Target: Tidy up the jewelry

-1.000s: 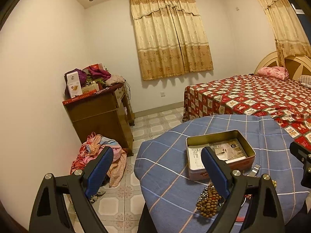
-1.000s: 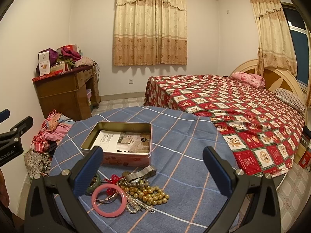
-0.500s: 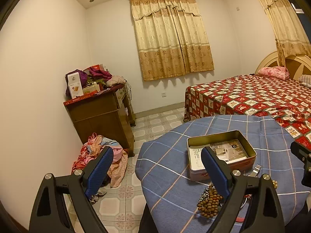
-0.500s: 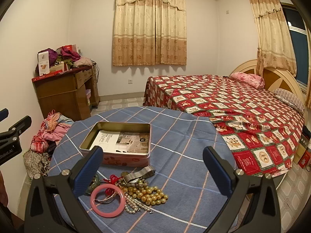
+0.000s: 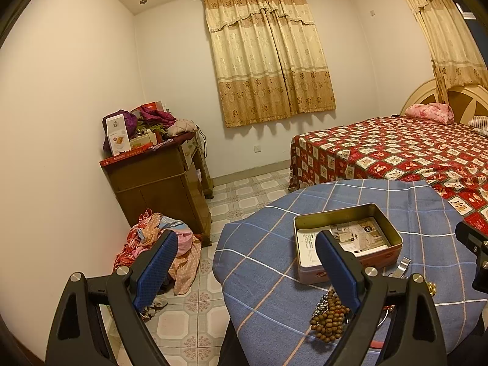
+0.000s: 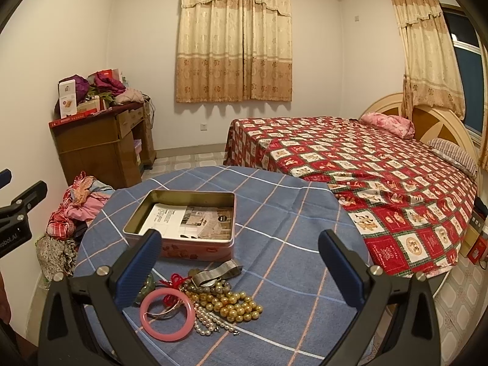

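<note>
Blue checked tablecloth [image 6: 274, 213] holds rigid pink bangle [image 6: 167, 315], likely slippery; grip its rim. Left gripper [image 5: 244, 270], right gripper [image 6: 241, 268] both spread, empty.

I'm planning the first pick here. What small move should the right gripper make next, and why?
Probably lower the right gripper, jaws open and empty, toward the pink bangle. It lies at the near edge of the jewelry pile, easy to pinch, and the open tin just beyond holds only paper.

Open tin [image 6: 183, 222] on blue checked cloth [image 6: 283, 213], pink bangle [image 6: 167, 316] and beads [image 6: 231, 303] just before it.
</note>
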### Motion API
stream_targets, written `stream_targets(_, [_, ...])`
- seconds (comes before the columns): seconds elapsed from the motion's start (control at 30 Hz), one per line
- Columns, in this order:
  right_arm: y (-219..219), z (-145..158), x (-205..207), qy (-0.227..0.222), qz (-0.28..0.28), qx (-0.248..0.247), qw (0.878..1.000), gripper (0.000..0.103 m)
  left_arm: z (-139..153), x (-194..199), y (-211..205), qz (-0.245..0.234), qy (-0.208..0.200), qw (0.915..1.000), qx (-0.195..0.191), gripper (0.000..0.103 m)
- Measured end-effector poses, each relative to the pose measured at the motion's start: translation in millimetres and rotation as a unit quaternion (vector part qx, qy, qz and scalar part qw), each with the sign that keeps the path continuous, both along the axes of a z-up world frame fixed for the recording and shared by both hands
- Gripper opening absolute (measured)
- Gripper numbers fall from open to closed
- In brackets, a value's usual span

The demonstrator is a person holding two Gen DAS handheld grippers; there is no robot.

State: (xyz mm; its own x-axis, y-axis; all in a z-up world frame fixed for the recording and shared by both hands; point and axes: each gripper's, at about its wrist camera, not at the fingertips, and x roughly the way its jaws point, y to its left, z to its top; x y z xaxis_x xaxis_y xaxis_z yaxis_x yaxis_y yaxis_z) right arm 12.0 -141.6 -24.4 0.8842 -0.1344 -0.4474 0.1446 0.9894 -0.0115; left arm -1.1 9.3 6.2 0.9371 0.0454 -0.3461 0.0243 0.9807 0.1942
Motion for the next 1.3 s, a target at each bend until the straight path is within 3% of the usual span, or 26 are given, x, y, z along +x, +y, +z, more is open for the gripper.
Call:
stream_targets(0.83, [-2.7, -2.8, 0.3, 0.0, -0.002, -0.001, 1.0, 0.103, -7.4, 2.2, -5.3, 0.007, 0.008, 0.9998, 0.016, 0.092])
stream_targets(1.3, [-17.9, -59.6, 20.5, 0.055, -0.026, -0.01, 0.998, 0.103, -73.3, 35.7, -14.5, -0.006, 0.089, 0.9959, 0.012, 0.092])
